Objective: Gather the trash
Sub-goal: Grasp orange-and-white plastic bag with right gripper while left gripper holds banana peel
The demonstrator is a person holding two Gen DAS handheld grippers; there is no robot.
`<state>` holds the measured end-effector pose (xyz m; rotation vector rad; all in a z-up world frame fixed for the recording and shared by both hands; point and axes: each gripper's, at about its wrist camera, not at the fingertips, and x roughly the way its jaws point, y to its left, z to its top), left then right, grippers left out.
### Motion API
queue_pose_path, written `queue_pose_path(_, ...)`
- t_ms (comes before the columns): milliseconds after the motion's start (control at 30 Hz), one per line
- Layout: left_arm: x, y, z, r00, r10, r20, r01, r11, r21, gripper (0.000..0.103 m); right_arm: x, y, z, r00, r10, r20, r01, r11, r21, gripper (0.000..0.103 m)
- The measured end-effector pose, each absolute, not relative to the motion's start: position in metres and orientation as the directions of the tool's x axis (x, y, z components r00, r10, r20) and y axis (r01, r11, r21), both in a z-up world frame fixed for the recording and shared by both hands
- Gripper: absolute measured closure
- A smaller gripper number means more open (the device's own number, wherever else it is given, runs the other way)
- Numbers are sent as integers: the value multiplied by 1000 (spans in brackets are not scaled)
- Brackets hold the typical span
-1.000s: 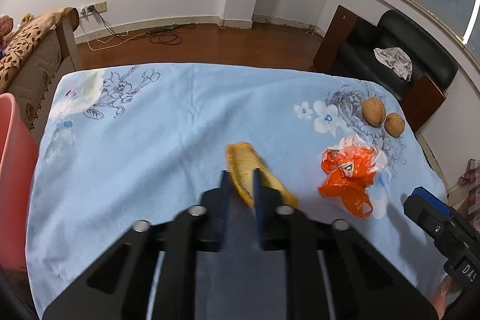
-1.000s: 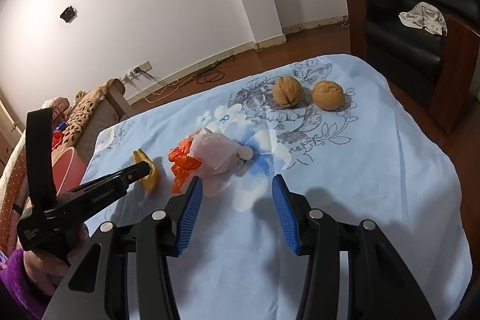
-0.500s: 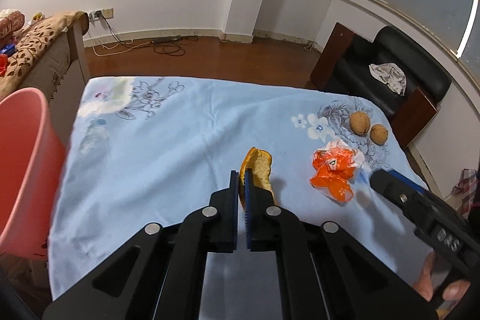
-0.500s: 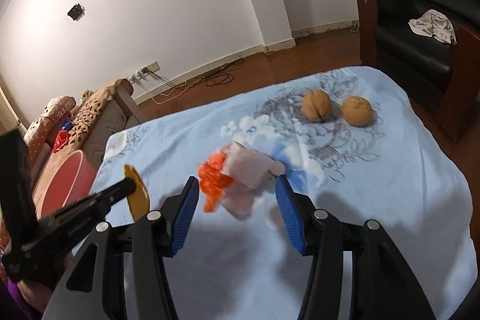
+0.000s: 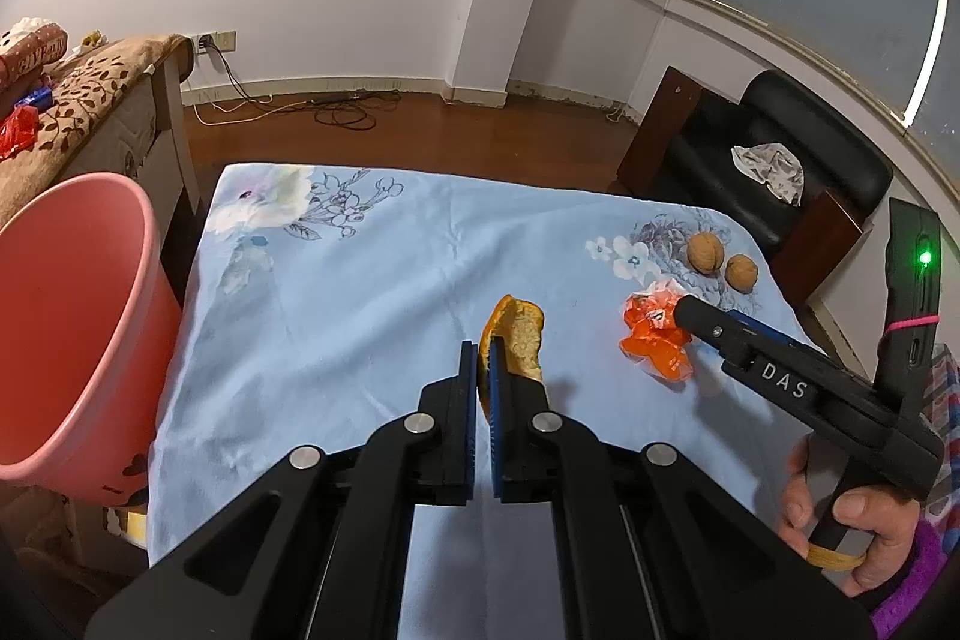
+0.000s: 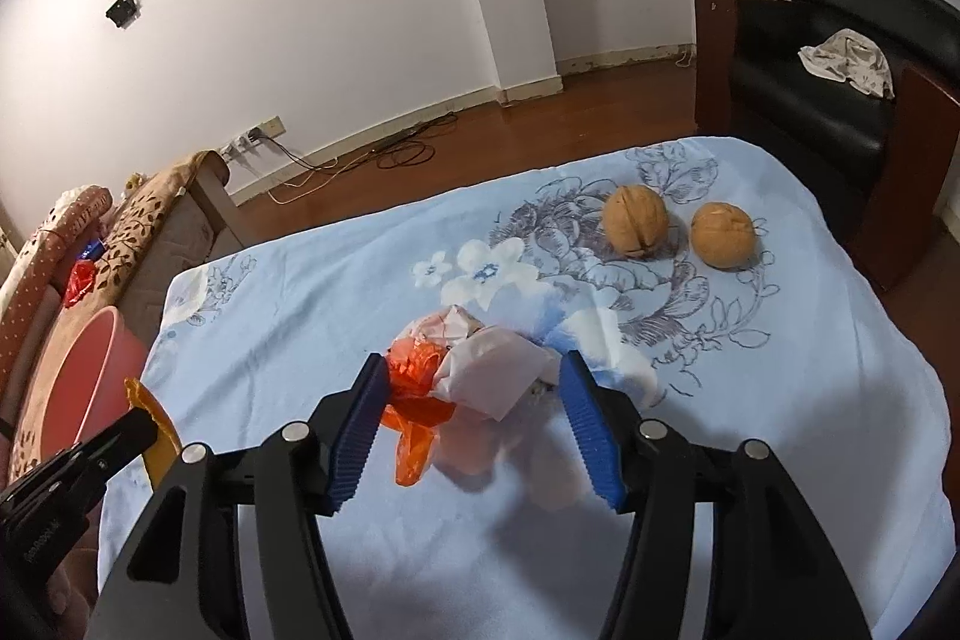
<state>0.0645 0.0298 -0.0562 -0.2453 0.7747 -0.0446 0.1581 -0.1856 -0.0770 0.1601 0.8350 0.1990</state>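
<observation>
One pink bin [image 5: 72, 316] stands left of the bench [image 5: 360, 292]. One orange peel [image 5: 519, 334], lifted since earlier, is pinched in the left tool [image 5: 483, 370]. One orange-and-white wrapper [image 6: 462, 370] lies between the right tool's [image 6: 474, 424] widening tips, now nearer. Two walnuts [image 6: 636, 229] rest rightmost.

The pink bin [image 5: 72, 316] was cut off at nine o'clock, and the left gripper [image 5: 483, 358] hid the peel's [image 5: 521, 334] near end.

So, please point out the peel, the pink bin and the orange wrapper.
peel [image 5: 521, 337]: left wrist view, pale inner side.
pink bin [image 5: 147, 244]: left wrist view, rim.
orange wrapper [image 6: 414, 367]: right wrist view, crumpled orange part.
</observation>
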Motion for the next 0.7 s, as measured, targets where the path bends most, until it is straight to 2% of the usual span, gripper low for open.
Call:
queue_pose_path(300, 59, 34, -57, 714, -147, -684, -41, 967, -251, 100, 152, -190, -82, 626, 274, -730, -97, 956, 275, 44)
queue_pose_path(333, 58, 34, -57, 715, -147, -683, -40, 967, -250, 100, 152, -188, -85, 609, 283, -741, -103, 955, 280, 47)
queue_pose_path(367, 58, 34, -57, 715, -148, -683, -38, 968, -250, 100, 152, -186, -88, 597, 292, -747, -110, 952, 284, 55)
queue_pose_path(433, 57, 35, -56, 718, -147, -680, -37, 968, -249, 100, 152, -185, -93, 586, 305, -751, -116, 949, 294, 64)
queue_pose_path(467, 56, 35, -56, 719, -146, -679, -38, 968, -248, 100, 152, -185, -95, 581, 306, -754, -114, 948, 297, 65)
queue_pose_path(600, 52, 37, -56, 722, -146, -676, -39, 967, -251, 100, 152, -188, -91, 582, 356, -732, -118, 927, 356, 64)
queue_pose_path(667, 51, 36, -56, 722, -146, -676, -40, 967, -252, 100, 150, -187, -85, 589, 370, -719, -125, 920, 371, 48)
queue_pose_path(700, 52, 36, -56, 721, -147, -677, -39, 967, -252, 100, 150, -186, -83, 593, 372, -715, -126, 919, 373, 48)
